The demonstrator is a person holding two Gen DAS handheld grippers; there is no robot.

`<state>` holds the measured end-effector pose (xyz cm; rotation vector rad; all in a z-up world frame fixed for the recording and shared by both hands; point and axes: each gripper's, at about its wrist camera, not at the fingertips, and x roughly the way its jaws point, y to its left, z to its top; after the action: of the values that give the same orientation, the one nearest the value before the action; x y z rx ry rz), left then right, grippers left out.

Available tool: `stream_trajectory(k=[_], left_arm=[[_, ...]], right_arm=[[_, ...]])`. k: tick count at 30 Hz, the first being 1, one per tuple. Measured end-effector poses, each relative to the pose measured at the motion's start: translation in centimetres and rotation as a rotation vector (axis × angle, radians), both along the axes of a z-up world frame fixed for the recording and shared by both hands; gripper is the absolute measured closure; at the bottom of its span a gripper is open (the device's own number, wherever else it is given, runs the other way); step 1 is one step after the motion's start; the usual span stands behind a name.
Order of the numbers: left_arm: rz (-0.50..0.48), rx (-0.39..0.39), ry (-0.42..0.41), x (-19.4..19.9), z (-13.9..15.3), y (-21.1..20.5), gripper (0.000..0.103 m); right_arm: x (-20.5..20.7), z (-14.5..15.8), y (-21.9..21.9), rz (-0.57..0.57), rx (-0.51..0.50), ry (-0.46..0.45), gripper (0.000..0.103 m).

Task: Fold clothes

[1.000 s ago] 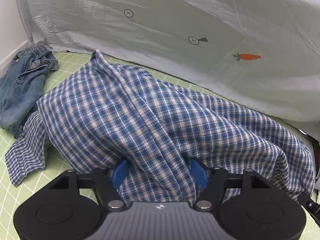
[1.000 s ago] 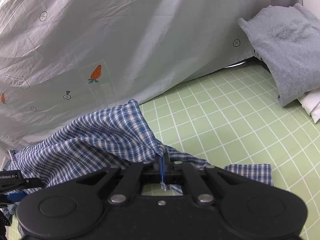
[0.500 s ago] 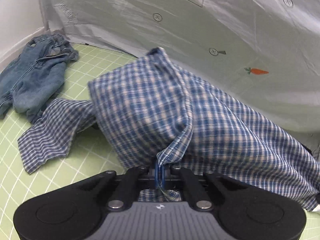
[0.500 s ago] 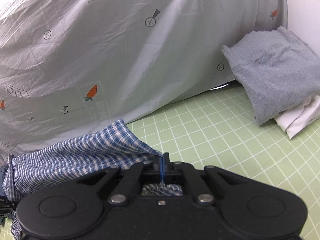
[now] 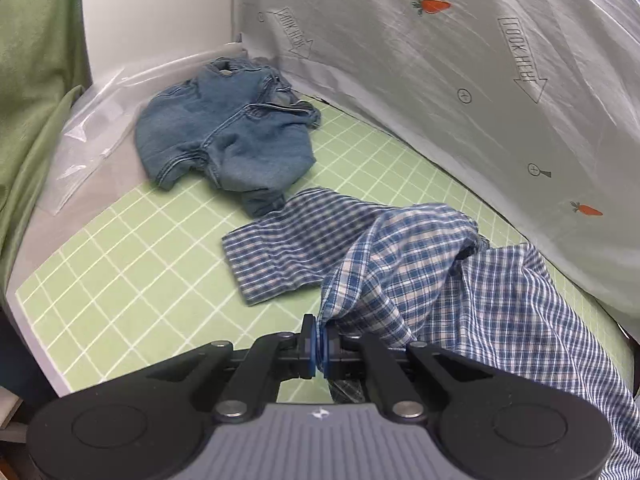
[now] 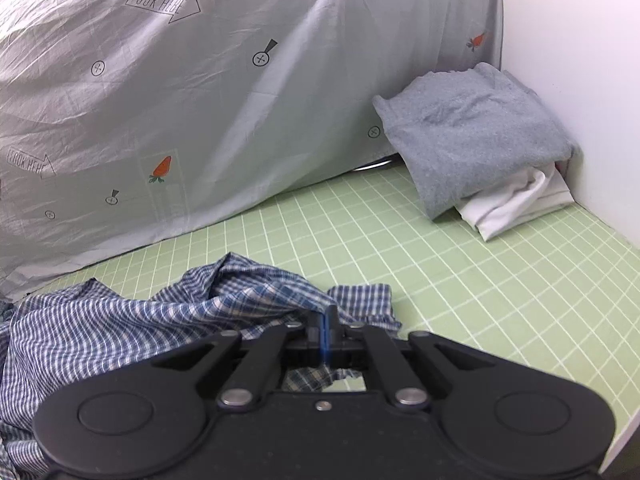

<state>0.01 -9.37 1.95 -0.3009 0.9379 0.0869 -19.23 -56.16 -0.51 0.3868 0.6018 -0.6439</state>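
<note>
Both tongs were clamped on the blue checked shirt (image 5: 420, 264) at that moment. The left tongs (image 5: 320, 344) had their blue pads pressed together on a bunched edge of the cloth, low over the green gridded mat (image 5: 132, 280) on the table, and the shirt ran off to the right in loose folds with one flat sleeve lying out toward the jeans (image 5: 228, 140). Those jeans sat crumpled at the far left corner, just beside the sleeve's end. The right tongs (image 6: 323, 334) were likewise closed on a pinch of the same shirt (image 6: 120, 320), which spread rumpled to their left on the mat. A grey folded garment (image 6: 468, 132) rested on a white one (image 6: 516, 200) in the right corner (well apart from the shirt). Behind everything hung the grey carrot-print sheet (image 6: 240, 120).
</note>
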Motion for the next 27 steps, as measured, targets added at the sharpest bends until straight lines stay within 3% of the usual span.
stream_trajectory(k=[5,10,14,17,22,27], left_arm=[[0.011,0.034,0.055,-1.4,-1.2,2.4,0.1],[0.034,0.054,0.129,-2.9,-3.2,3.6,0.094],[0.002,0.087,0.108,-3.4,-2.9,3.4,0.063],[-0.031,0.124,0.073,-3.4,-2.1,2.6,0.05],[-0.059,0.12,0.03,-3.0,-1.3,1.9,0.039],[-0.078,0.114,0.023,-1.8,-1.3,1.0,0.036]], right_arm=[[-2.5,-1.4,2.0,-0.014,0.026,0.087,0.103],[-3.4,-4.4,3.4,-0.004,0.134,0.189,0.098],[-2.8,-4.5,4.7,0.033,0.123,0.194,0.076],[-1.8,-3.8,5.4,0.059,0.097,0.169,0.067],[0.3,-3.2,6.1,0.091,0.088,0.152,0.053],[2.6,-2.8,6.1,0.11,0.096,0.138,0.046]])
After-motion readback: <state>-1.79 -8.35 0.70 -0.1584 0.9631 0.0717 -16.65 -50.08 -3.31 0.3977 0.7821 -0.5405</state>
